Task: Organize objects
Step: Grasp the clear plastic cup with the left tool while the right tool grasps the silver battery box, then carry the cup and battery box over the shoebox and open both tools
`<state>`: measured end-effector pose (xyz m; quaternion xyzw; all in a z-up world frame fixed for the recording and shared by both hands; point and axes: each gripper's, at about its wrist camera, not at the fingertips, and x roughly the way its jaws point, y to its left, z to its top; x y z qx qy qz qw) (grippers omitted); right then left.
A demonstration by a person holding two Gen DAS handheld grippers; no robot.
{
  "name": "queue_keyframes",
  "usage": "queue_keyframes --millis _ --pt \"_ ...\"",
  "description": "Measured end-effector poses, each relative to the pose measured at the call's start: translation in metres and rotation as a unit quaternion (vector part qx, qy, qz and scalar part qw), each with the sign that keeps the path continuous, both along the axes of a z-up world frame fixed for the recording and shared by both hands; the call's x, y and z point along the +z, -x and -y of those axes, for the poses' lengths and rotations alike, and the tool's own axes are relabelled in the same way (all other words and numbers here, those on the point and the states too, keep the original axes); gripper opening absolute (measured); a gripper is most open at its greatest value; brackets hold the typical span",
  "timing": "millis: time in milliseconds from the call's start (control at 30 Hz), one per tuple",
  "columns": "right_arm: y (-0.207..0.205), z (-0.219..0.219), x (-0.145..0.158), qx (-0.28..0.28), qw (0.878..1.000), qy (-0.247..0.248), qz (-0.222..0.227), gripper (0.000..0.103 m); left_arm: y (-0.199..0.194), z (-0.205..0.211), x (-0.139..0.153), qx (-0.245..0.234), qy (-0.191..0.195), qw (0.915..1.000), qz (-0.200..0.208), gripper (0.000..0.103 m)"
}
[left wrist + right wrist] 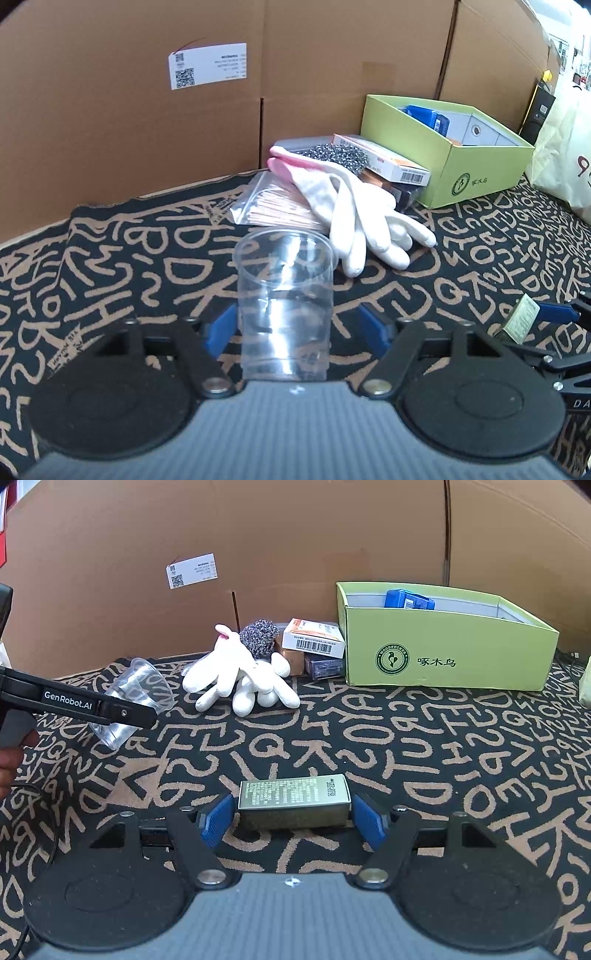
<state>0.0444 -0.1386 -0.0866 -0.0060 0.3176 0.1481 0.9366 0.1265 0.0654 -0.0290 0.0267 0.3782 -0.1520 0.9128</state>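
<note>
1. Nearest in the right wrist view, the right tongs [293, 818] straddle a small olive-gold rectangular carton [293, 794] printed with fine text. It lies flat on the surface, a black cloth with tan letter shapes [424, 738]. The blue pads [364, 821] stand just off its two short ends with a sliver of gap on each side, so these tongs are open around it, not yet gripping. I judge this a line-up for a squeeze across the carton's length.

2. Nearest in the left wrist view, the left tongs [297, 330] have a clear plastic cup [284, 306] between their blue pads [373, 330]. The left pad sits at the cup wall and the right pad stands clear, so these tongs are open. In the right wrist view the cup appears tilted, mouth away from the handle, and whether its base rests on the cloth I cannot tell.

3. Further off lies a pair of white work gloves with pink cuffs [240, 679], draped over a clear zip bag of thin wooden sticks [269, 206].

4. Behind them sit a grey steel scouring ball [260, 637] and a stack of small barcoded boxes [314, 642].

5. Farthest, against the brown cardboard wall [295, 535], stands a lime-green open shoebox [443, 653] already holding a blue pack [408, 600], probably where the loose things belong.
</note>
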Motion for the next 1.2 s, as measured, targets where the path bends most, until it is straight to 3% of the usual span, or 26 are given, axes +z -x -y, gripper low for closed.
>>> queue_keyframes --millis 33,100,333,500,867,1033,1200 --pt "-0.001 0.000 0.000 0.000 1.000 0.000 0.000 0.074 0.000 0.000 -0.001 -0.001 0.000 1.0000 -0.001 0.062" --pt "-0.001 -0.002 -0.001 -0.002 1.000 0.004 0.000 0.066 0.001 0.000 -0.003 -0.002 -0.002 1.0000 -0.005 0.050" --pt "0.001 0.001 0.001 0.009 1.000 -0.010 -0.002 0.065 0.009 0.001 0.004 -0.004 0.020 0.9997 -0.008 0.048" --pt "0.003 0.010 0.013 0.017 0.999 -0.039 0.004 0.065 0.020 0.021 0.029 -0.040 0.039 0.9982 0.021 0.048" --pt "-0.017 0.061 0.068 -0.001 0.997 -0.009 0.082 0.065 0.003 0.108 0.094 -0.136 0.065 0.9842 0.093 0.048" --pt "-0.039 0.086 0.088 -0.026 0.991 0.029 0.128 0.065 -0.026 0.151 0.117 -0.154 0.078 0.9796 0.103 0.048" --pt "-0.075 0.111 0.097 -0.054 0.987 0.042 0.147 0.065 -0.059 0.186 0.124 -0.146 0.078 0.9801 0.109 0.048"
